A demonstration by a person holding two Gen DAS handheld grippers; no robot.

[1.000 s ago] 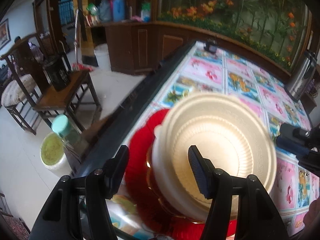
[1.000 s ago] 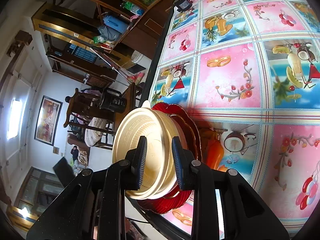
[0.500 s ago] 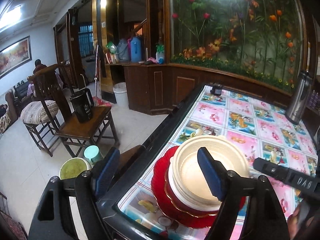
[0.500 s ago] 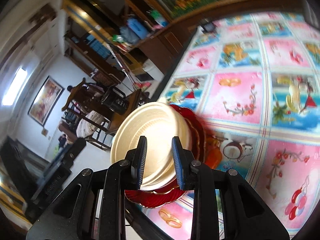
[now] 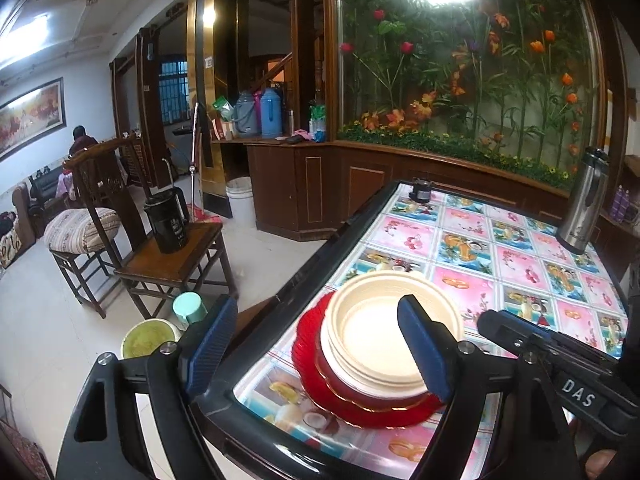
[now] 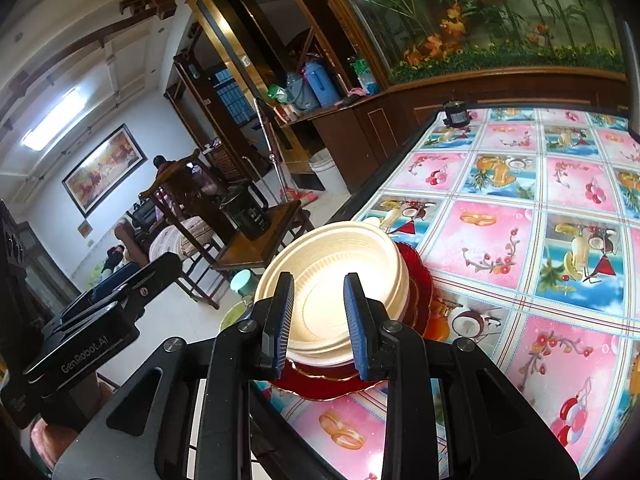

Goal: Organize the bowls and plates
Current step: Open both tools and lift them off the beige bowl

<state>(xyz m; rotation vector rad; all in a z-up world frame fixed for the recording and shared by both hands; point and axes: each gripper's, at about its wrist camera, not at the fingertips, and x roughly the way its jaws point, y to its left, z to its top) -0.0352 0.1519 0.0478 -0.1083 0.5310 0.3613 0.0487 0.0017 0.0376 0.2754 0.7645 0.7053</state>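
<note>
The table (image 5: 520, 248), under a fruit-print cloth, carries one stack by its near left edge: cream bowls (image 5: 380, 340) nested on red plates (image 5: 360, 408). The bowls look light, thin and stiff, likely slippery; pinching the raised rim seems best. The left hand-held gripper (image 5: 320, 344) stands spread and empty, its jaws having just been opening. The right hand-held gripper (image 6: 318, 320) is narrowly parted, pinching nothing.

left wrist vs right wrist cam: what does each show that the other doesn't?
Left wrist only: the steel flask at the table's far right, and the right claw coming in from the right. Right wrist only: the left claw's body with its printed label at the left edge. Both: cream bowls stacked on red plates by the table edge, the wooden chair and the black jug.
</note>
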